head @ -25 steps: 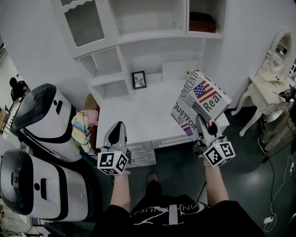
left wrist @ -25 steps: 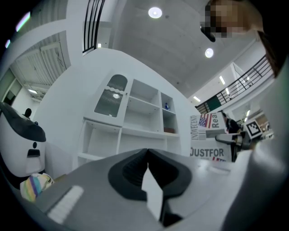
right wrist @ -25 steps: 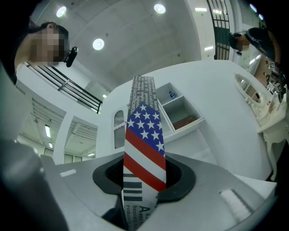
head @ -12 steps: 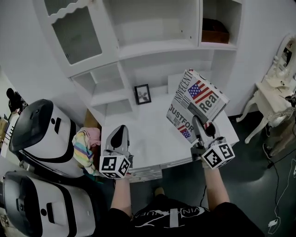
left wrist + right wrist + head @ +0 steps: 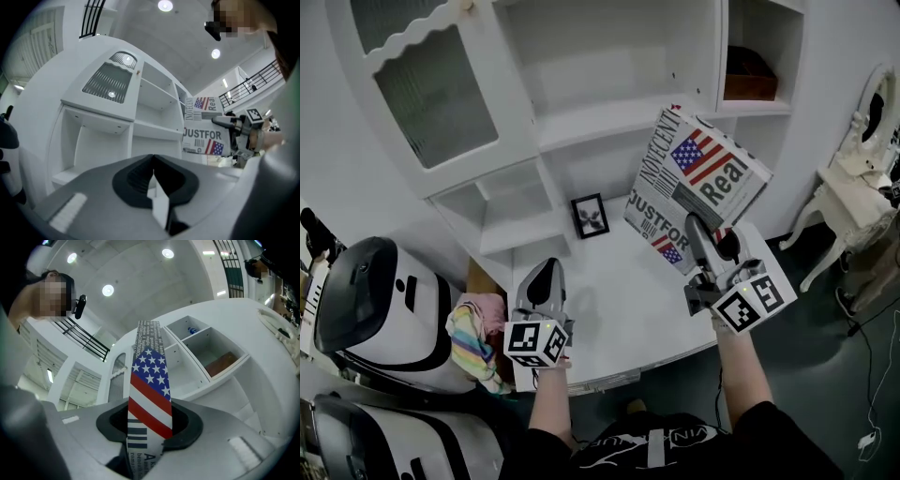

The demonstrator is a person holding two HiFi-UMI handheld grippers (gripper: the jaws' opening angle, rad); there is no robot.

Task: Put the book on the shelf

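right gripper view alone shows the right gripper [image 5: 149,423] clamping the book [image 5: 149,373].

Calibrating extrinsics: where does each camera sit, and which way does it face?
Head view: on the person's head, steeply down at white desk, forearms, left gripper, right gripper.
Left gripper view: on the left gripper, looking up along its shut jaws at the tall white shelf unit.
Right gripper view: on the right gripper, looking along jaws clamped on the flag-printed book.
Shared: all three show book and shelf unit.
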